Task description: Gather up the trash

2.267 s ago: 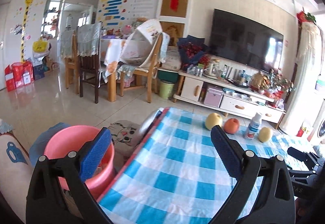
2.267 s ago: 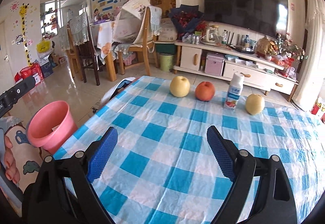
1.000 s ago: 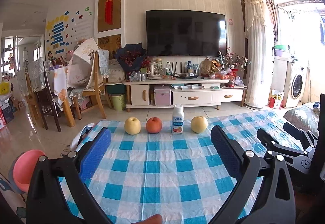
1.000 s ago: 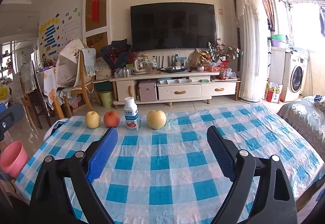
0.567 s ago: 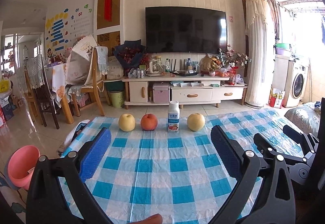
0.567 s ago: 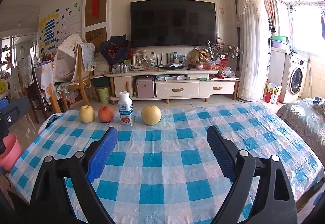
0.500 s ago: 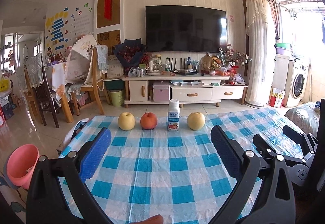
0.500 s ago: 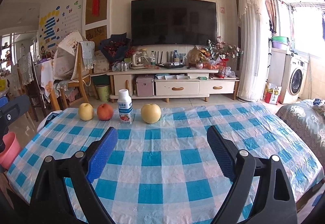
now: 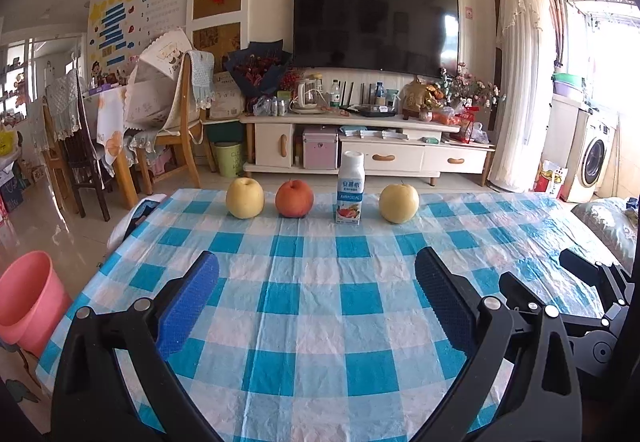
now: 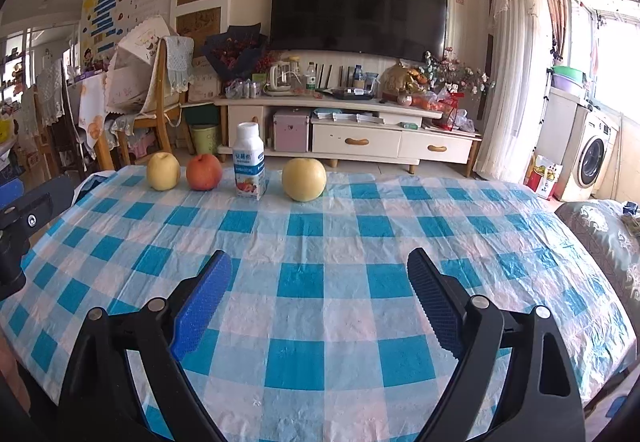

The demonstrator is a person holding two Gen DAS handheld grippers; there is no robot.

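Observation:
A white milk bottle (image 9: 351,187) (image 10: 249,161) stands upright at the far edge of the blue checked table (image 9: 320,306), in a row with a yellow apple (image 9: 245,197), a red apple (image 9: 294,198) and another yellow apple (image 9: 399,203). A pink bin (image 9: 25,300) stands on the floor left of the table. My left gripper (image 9: 316,294) hangs open over the near half of the table, nothing between its blue pads. My right gripper (image 10: 320,290) is open too, empty, well short of the row. The right gripper's body shows at the left wrist view's right edge.
Beyond the table are a TV cabinet (image 9: 360,145), a green floor bin (image 9: 230,157), and wooden chairs with a dining table (image 9: 160,121) at the left. A patterned cushion (image 10: 600,234) lies off the table's right edge. A washing machine (image 10: 592,161) stands far right.
Both views first swung right from the pink bin to face the row. Both grippers have since sunk and tipped downward, so the bottle and apples sit higher and larger. Jaws stayed open.

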